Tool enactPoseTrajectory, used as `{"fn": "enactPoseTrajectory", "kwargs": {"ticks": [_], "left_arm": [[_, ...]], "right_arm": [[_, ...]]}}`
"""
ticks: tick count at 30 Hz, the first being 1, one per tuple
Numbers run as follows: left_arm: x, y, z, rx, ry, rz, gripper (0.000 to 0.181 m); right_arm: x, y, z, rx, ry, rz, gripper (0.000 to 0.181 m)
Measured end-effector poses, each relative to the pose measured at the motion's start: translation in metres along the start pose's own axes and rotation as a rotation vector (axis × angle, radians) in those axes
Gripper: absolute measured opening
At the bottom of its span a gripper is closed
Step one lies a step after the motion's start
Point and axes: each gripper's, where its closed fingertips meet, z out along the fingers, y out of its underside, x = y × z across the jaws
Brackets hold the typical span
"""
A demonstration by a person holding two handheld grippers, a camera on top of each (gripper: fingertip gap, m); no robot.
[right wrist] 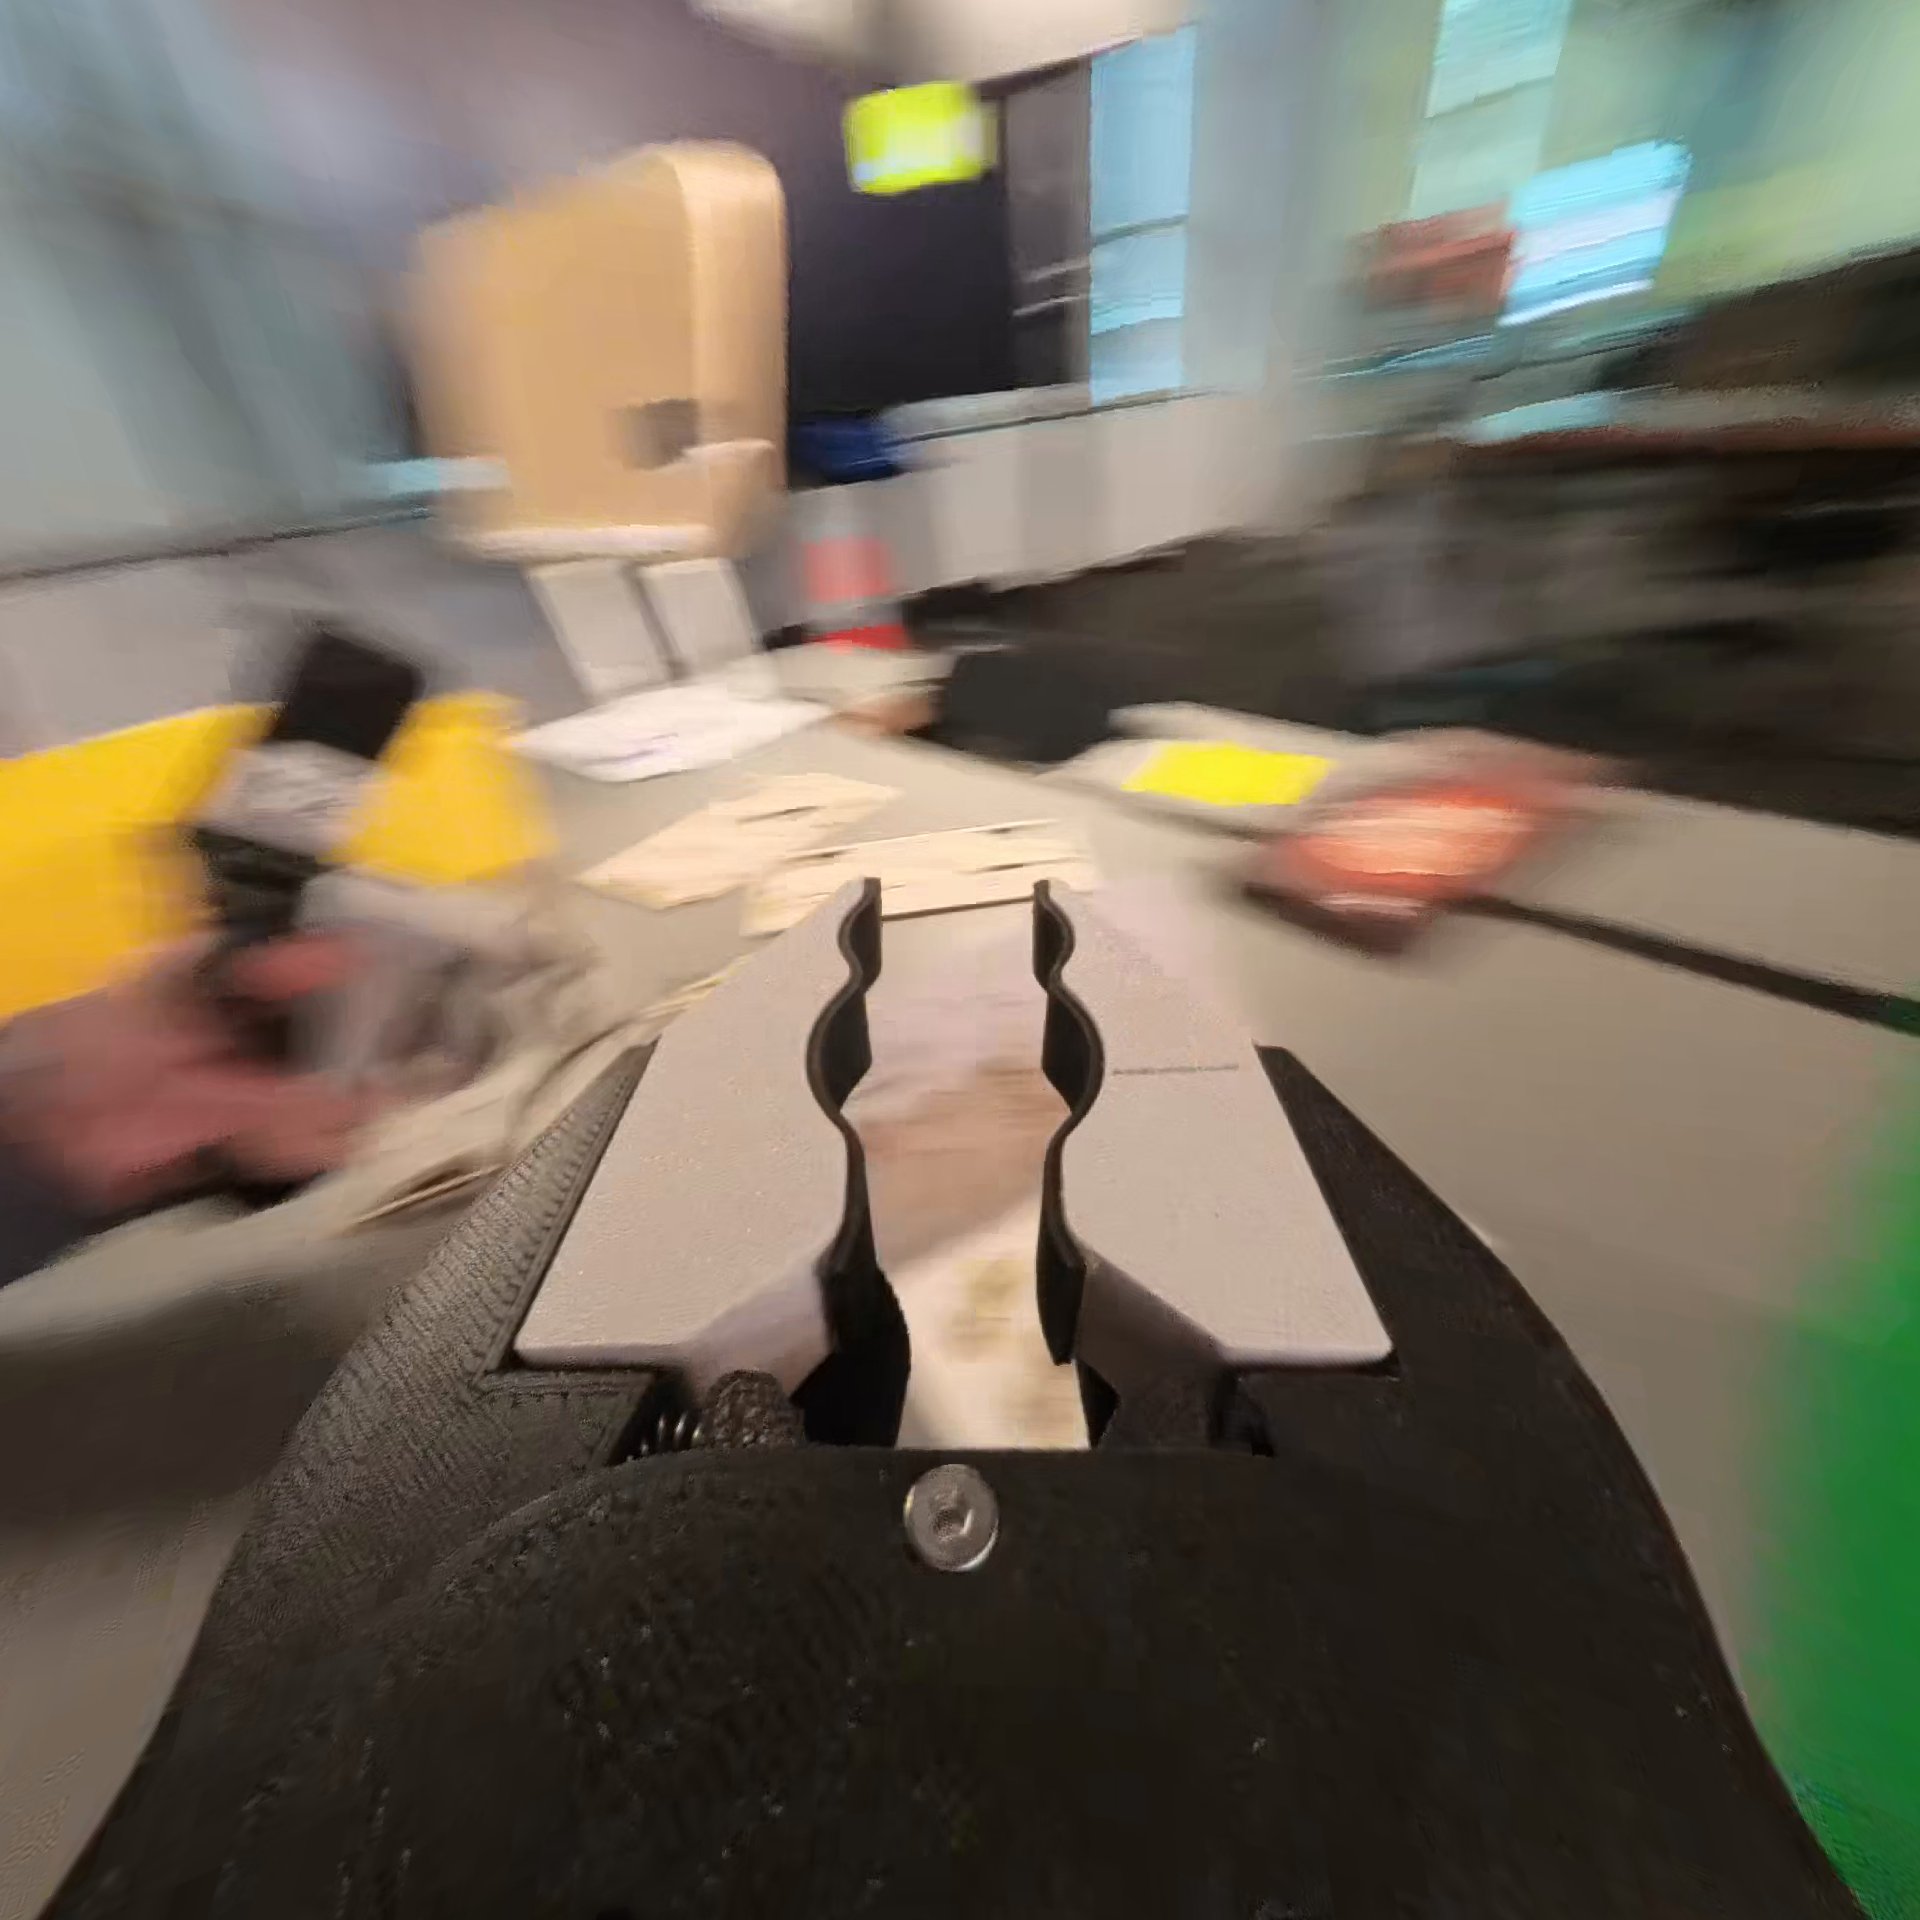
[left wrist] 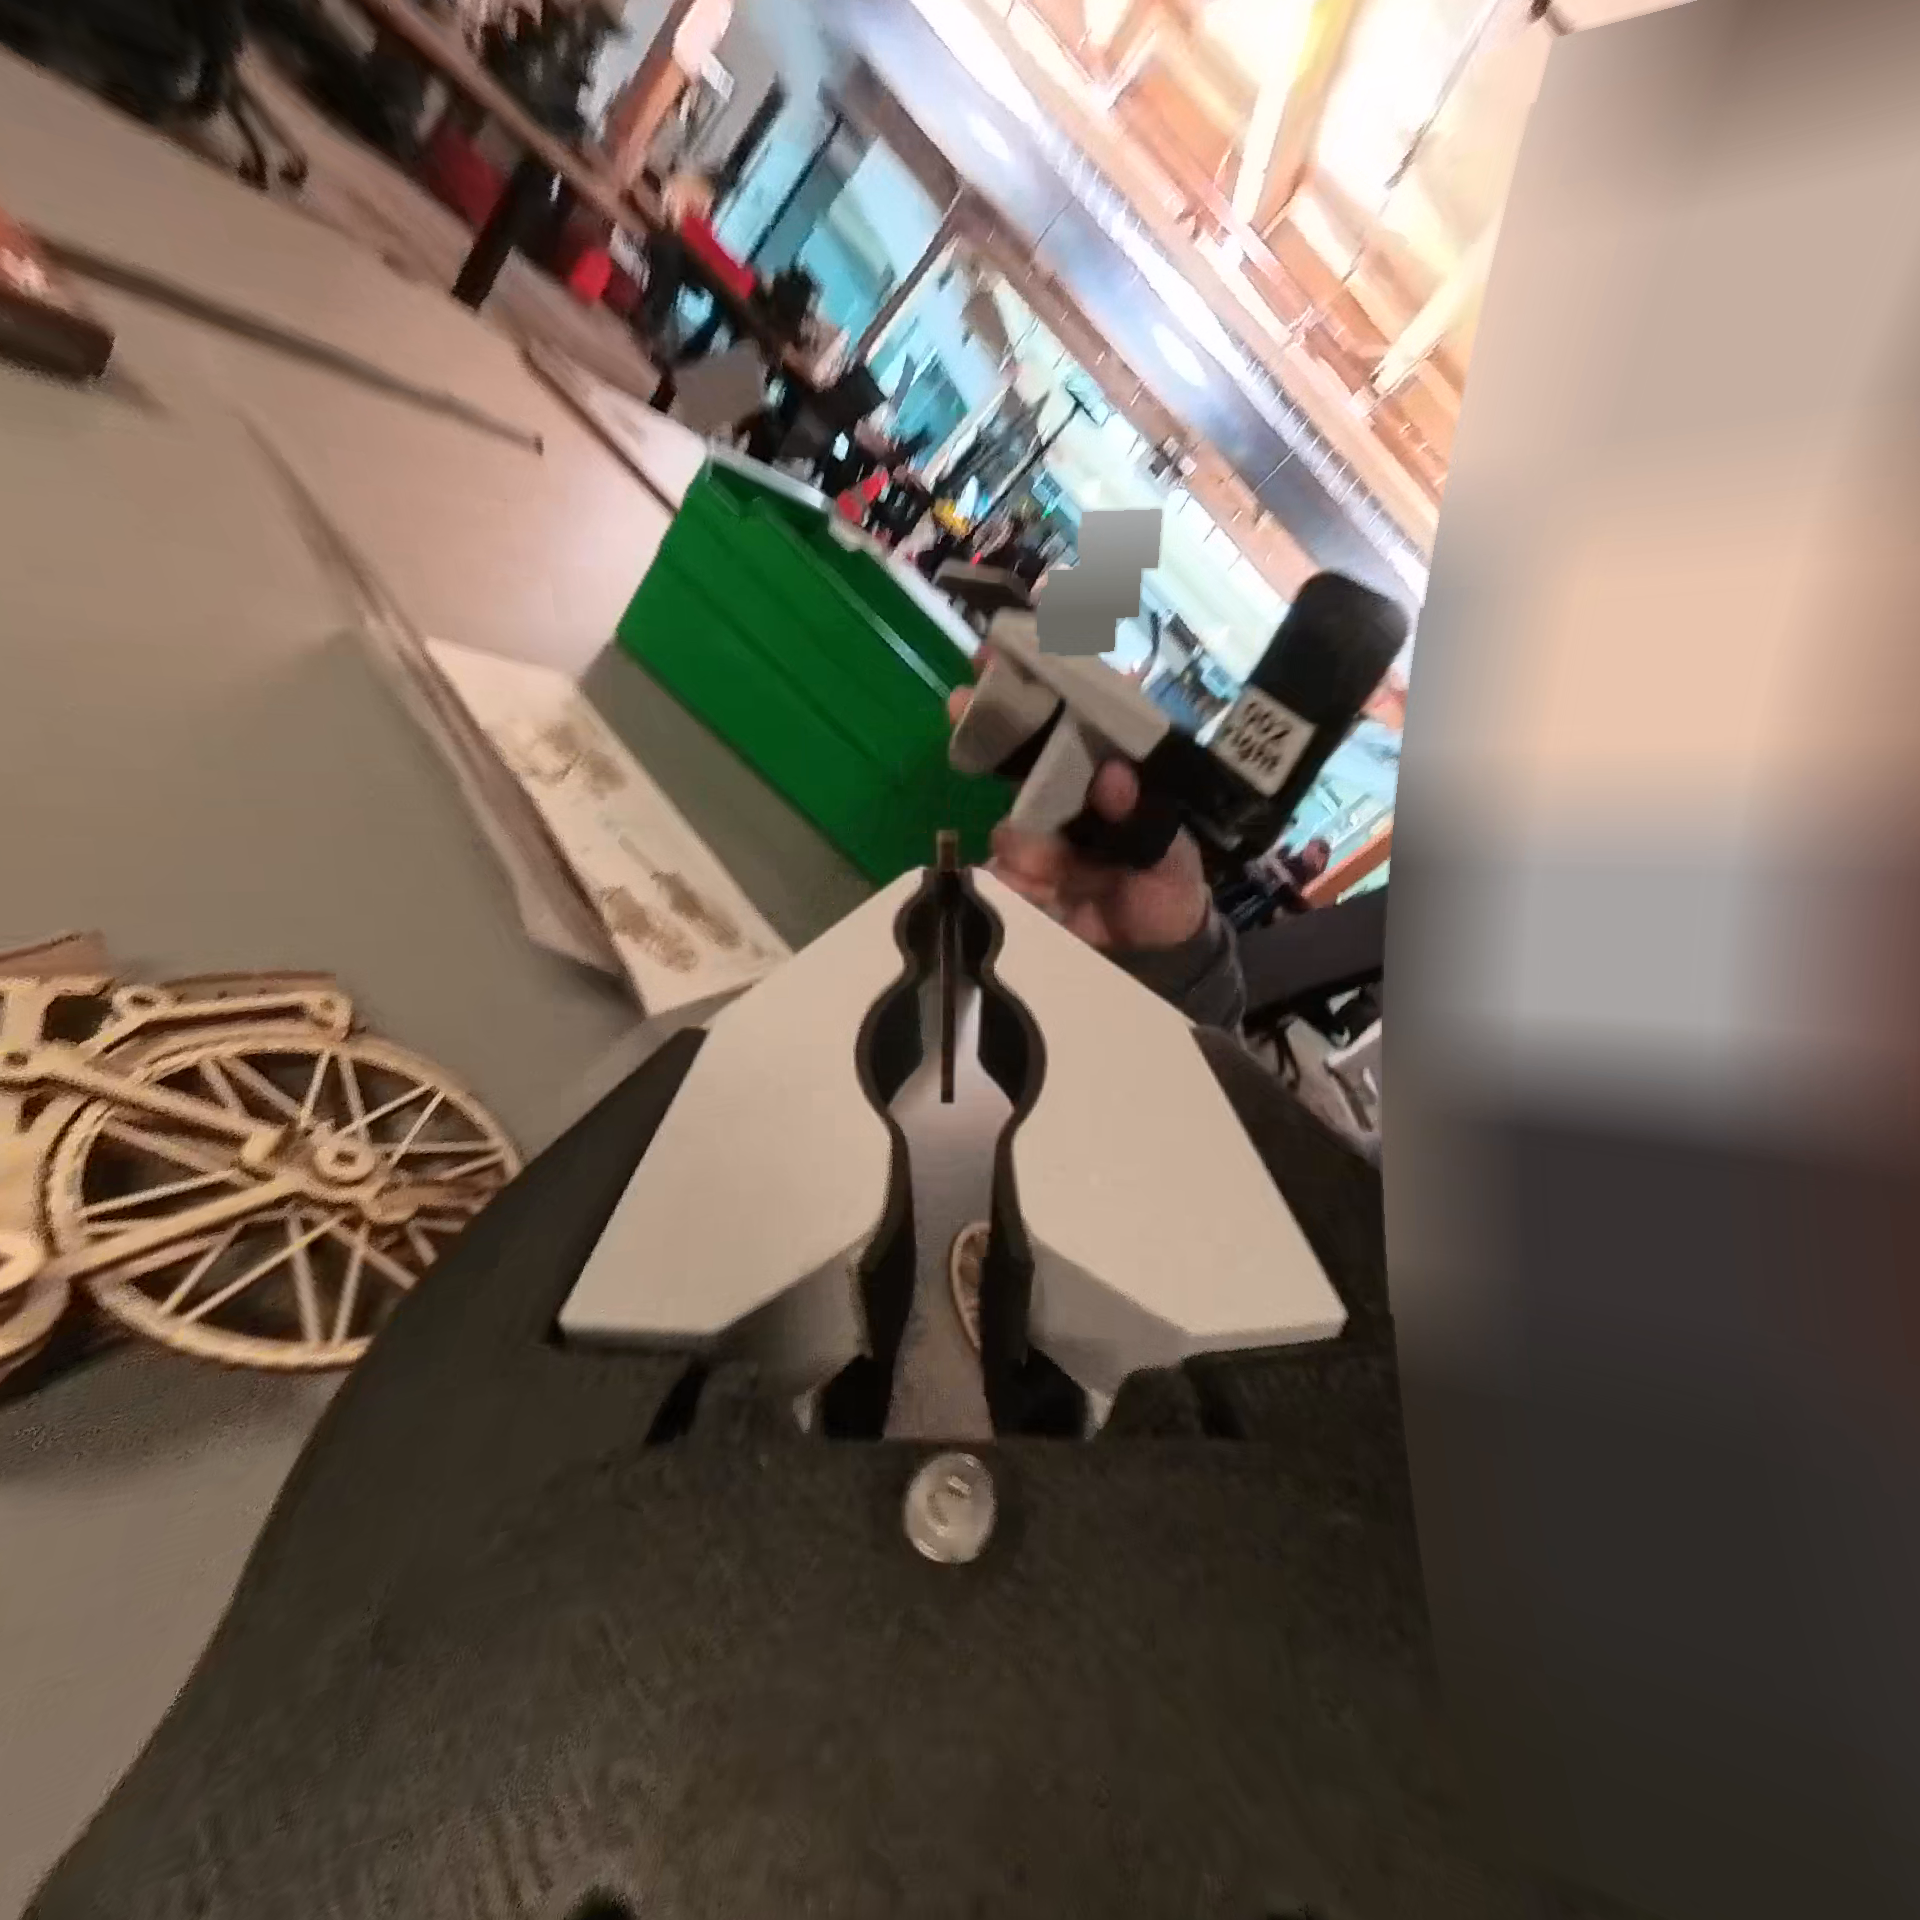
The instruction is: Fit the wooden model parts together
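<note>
My left gripper [left wrist: 948,883] is shut on a thin flat wooden part [left wrist: 948,997], seen edge-on, whose tip pokes out past the fingertips. A small wooden wheel [left wrist: 971,1278] shows through the gap lower down; I cannot tell whether it belongs to the held part. A wooden bicycle model [left wrist: 208,1153] with a spoked wheel lies on the grey table to the left. My right gripper [right wrist: 956,899] is open and empty, above the table; that view is heavily blurred. It also shows in the left wrist view [left wrist: 1029,727], held by a hand, farther off to the right.
Wooden part sheets [left wrist: 623,862] lie on the table ahead, also seen in the right wrist view [right wrist: 831,842]. A green bin [left wrist: 800,665] stands behind them. Yellow objects [right wrist: 94,852] and an orange-red object [right wrist: 1423,831] lie blurred at the sides.
</note>
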Motion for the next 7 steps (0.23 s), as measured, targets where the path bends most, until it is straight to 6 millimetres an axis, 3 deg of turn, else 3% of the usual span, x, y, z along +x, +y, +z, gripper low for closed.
{"fn": "enactPoseTrajectory", "kwargs": {"ticks": [1, 7], "left_arm": [[-0.005, 0.004, 0.001, -0.049, -0.013, -0.015, 0.002], [-0.019, 0.019, 0.018, -0.277, 0.005, -0.093, 0.002]], "right_arm": [[0.010, -0.003, -0.002, 0.027, 0.054, -0.013, 0.027], [0.033, -0.022, -0.019, 0.175, 0.188, -0.017, 0.025]]}}
